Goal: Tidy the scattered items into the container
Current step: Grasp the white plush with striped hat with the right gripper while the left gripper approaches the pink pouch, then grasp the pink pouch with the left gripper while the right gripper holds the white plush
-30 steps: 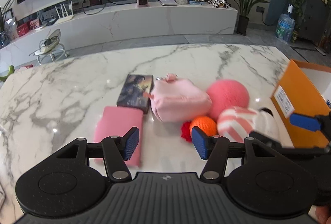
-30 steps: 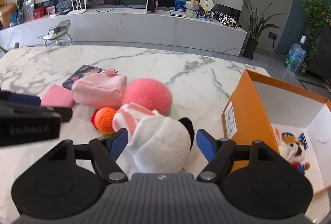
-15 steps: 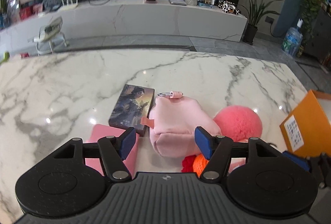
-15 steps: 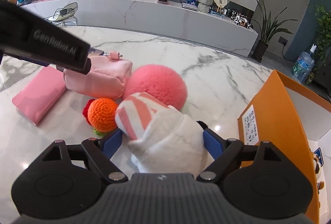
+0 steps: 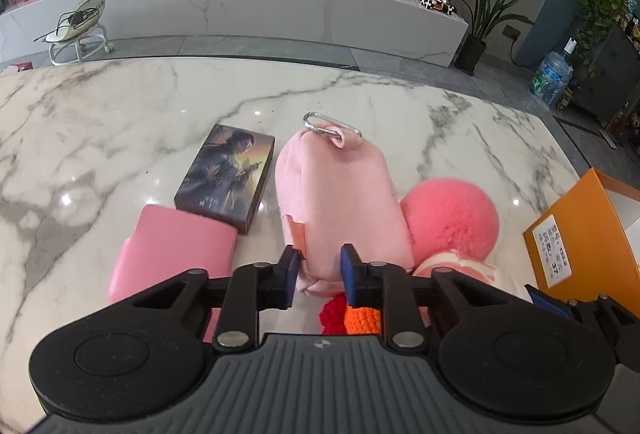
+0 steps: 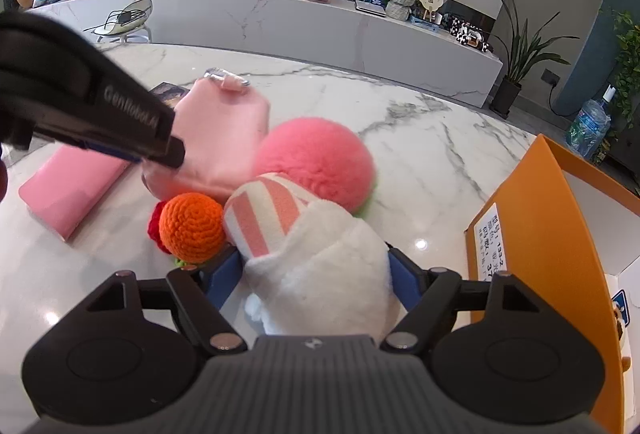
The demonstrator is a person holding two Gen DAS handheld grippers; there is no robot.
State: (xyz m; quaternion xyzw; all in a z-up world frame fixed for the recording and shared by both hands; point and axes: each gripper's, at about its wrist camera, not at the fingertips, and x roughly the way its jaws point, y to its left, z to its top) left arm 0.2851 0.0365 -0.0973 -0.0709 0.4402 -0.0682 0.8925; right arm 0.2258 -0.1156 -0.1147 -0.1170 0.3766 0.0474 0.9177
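While the left gripper (image 5: 319, 276) fingers pinch the pink pouch (image 5: 340, 193) – soft, carabiner-topped – right gripper (image 6: 316, 280) fingers closing round white plush (image 6: 320, 274).

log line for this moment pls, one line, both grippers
left gripper: jaws shut on pink pouch | right gripper: jaws closing around white plush toy | orange box: not yet loaded
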